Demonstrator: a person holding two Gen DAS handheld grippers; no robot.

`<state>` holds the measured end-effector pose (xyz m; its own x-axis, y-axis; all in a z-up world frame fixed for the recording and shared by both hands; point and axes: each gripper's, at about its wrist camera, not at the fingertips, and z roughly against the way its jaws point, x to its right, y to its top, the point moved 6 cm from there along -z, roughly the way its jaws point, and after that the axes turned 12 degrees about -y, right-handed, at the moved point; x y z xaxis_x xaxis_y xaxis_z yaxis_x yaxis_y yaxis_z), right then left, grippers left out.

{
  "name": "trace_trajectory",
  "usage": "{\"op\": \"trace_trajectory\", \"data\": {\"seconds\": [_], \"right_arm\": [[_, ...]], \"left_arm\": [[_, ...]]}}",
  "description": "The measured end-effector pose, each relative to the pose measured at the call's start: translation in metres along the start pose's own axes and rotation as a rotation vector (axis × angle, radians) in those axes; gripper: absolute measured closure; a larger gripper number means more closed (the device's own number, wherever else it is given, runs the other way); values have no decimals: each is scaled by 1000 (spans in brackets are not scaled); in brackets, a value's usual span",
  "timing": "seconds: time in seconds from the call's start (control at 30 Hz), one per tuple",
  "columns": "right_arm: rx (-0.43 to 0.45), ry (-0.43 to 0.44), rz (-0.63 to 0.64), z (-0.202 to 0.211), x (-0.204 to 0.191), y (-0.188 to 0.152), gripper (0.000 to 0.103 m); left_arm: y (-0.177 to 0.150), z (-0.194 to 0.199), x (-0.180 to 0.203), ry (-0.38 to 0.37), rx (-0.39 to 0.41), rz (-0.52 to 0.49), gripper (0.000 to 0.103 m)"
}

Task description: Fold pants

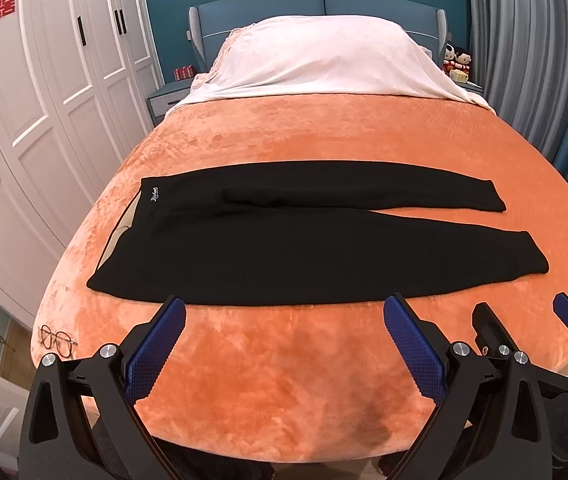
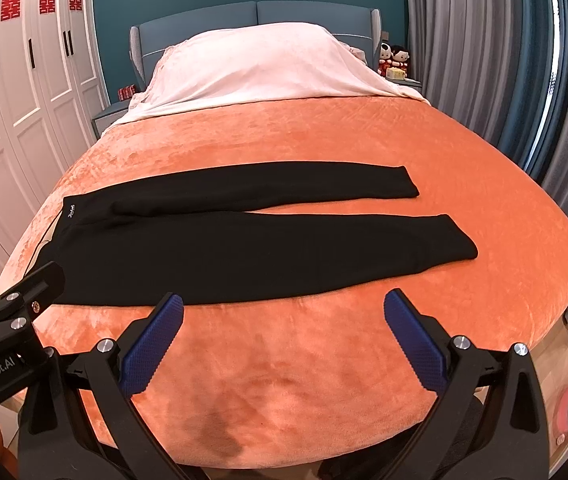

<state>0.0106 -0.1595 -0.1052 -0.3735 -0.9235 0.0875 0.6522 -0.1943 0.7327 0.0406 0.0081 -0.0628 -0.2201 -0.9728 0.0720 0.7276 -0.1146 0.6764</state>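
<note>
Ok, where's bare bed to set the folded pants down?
Free: the orange blanket between the black pants and the white cover, and the strip between the pants and the near edge. The eyeglasses crowd the near left corner.

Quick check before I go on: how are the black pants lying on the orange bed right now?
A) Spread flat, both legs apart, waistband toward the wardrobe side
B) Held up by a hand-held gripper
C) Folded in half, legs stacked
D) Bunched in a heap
A: the black pants lie flat on the orange bedspread, legs separate, and both hand-held grippers hover open short of them.
</note>
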Motion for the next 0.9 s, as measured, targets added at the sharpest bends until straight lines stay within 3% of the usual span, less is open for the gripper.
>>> {"op": "trace_trajectory", "data": {"seconds": [0.47, 0.63, 0.9], "right_arm": [[-81, 18, 1, -38, 0, 4, 5], [-171, 8, -33, -104, 35, 18, 5], [-274, -82, -186, -244, 129, 83, 5]], "left_arm": [[7, -33, -20, 11, -46, 39, 5], [24, -71, -65, 4, -101, 127, 5], [70, -154, -170, 108, -144, 227, 5]]}}
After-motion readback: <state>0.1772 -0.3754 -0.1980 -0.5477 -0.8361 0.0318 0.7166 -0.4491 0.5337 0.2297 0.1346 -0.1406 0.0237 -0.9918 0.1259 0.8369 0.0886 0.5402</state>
